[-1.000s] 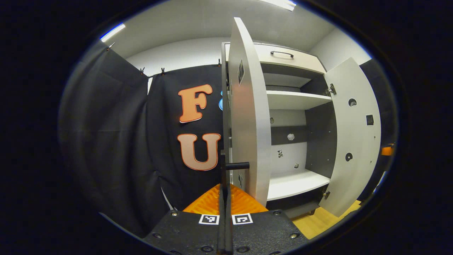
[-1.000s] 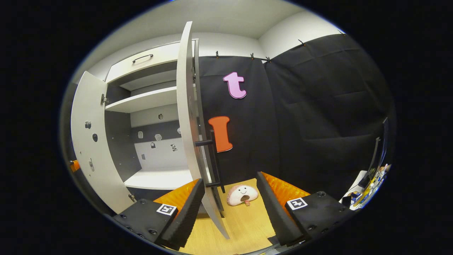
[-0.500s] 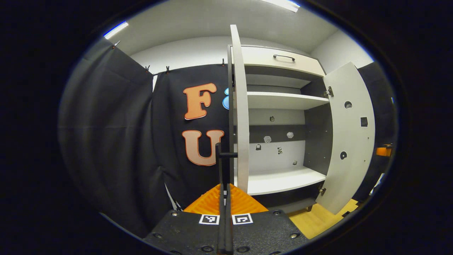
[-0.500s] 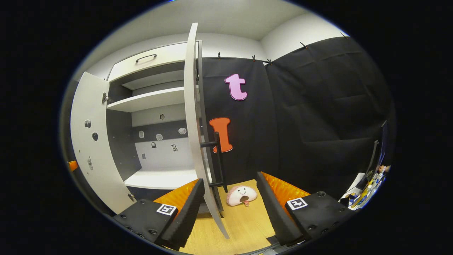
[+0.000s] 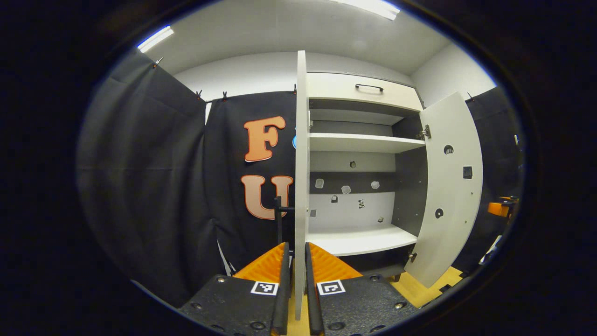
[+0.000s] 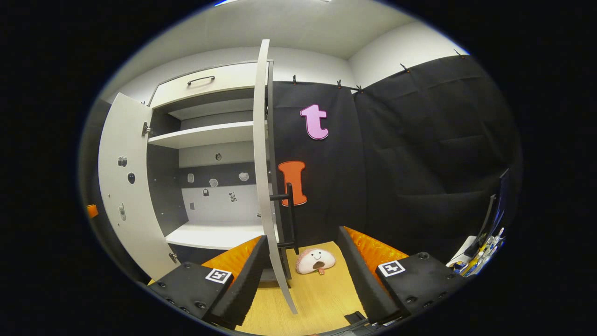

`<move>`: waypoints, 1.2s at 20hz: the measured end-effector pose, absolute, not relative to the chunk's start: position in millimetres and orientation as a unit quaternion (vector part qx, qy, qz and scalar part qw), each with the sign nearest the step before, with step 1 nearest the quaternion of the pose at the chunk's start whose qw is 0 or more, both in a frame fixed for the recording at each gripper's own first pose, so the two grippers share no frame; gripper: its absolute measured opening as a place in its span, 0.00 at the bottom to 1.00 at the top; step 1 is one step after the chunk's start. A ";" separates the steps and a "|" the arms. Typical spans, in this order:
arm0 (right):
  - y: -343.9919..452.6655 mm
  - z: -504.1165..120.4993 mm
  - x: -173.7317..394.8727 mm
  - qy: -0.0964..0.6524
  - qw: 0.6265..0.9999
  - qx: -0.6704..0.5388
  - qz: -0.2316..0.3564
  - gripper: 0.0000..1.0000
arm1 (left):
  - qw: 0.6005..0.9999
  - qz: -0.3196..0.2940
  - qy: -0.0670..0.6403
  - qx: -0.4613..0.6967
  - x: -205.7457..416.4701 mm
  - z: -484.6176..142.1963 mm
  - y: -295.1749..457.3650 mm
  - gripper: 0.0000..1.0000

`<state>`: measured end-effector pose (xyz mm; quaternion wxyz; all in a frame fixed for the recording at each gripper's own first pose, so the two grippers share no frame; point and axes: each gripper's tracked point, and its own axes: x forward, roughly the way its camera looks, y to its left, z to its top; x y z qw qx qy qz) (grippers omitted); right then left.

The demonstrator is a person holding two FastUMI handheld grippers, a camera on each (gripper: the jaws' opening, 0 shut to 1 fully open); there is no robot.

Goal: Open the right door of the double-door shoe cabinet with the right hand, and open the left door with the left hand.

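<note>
Wooden floor (image 6: 322, 294), plush toy (image 6: 315, 261) lying beside shoe cabinet (image 6: 219, 235)

left door handle (image 5: 278, 219) mostly hidden

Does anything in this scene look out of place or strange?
One thing: a pink plush toy with a face lies on the wooden floor beside the open right door. The cabinet shelves hold no shoes. Nothing looks damaged or spilled.

No words, brands or numbers can be read anywhere; nothing in either view carries legible writing.
</note>
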<state>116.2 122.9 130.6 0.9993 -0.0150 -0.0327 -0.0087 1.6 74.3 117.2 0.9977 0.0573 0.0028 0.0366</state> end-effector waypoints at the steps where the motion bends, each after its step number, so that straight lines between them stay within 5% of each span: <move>1: 123.0 131.0 113.1 -0.033 0.999 -0.018 -0.008 0.89 | 0.997 0.038 0.001 0.060 -1.7 120.2 72.4 0.22; 5: 123.7 142.8 99.2 -0.045 0.999 -0.029 -0.004 0.88 | 0.996 0.050 -0.013 0.075 -15.4 139.1 64.1 0.38; 7: 123.5 149.1 94.6 -0.052 0.998 -0.034 -0.004 0.98 | 0.996 0.049 -0.023 0.076 -20.2 148.5 59.3 0.58; 8: 125.1 150.7 92.8 -0.053 0.998 -0.035 -0.002 0.89 | 0.996 0.048 -0.025 0.075 -22.7 150.9 55.6 0.63; 10: 127.2 151.9 88.8 -0.054 0.998 -0.036 0.002 0.98 | 0.995 0.050 -0.026 0.076 -25.9 152.9 55.2 0.73; 12: 125.9 152.5 84.9 -0.057 0.998 -0.034 0.000 0.89 | 0.996 0.051 -0.024 0.075 -28.7 151.6 53.0 0.81; 13: 126.0 151.4 83.8 -0.058 0.998 -0.031 -0.001 0.98 | 0.995 0.053 -0.023 0.075 -30.0 151.8 53.2 0.81; 16: 128.7 149.3 83.6 -0.056 0.998 -0.030 0.001 0.98 | 0.995 0.063 -0.025 0.078 -30.2 154.1 57.2 0.91; 17: 129.5 149.0 83.0 -0.056 0.998 -0.031 0.003 0.89 | 0.995 0.064 -0.026 0.077 -30.4 154.5 57.5 0.91; 18: 129.5 150.7 83.3 -0.057 0.998 -0.033 0.003 0.98 | 0.995 0.065 -0.027 0.075 -31.3 154.3 58.0 0.91; 24: 126.6 147.7 84.5 -0.055 0.998 -0.041 -0.003 0.98 | 0.995 0.070 -0.020 0.066 -24.4 145.8 61.3 0.93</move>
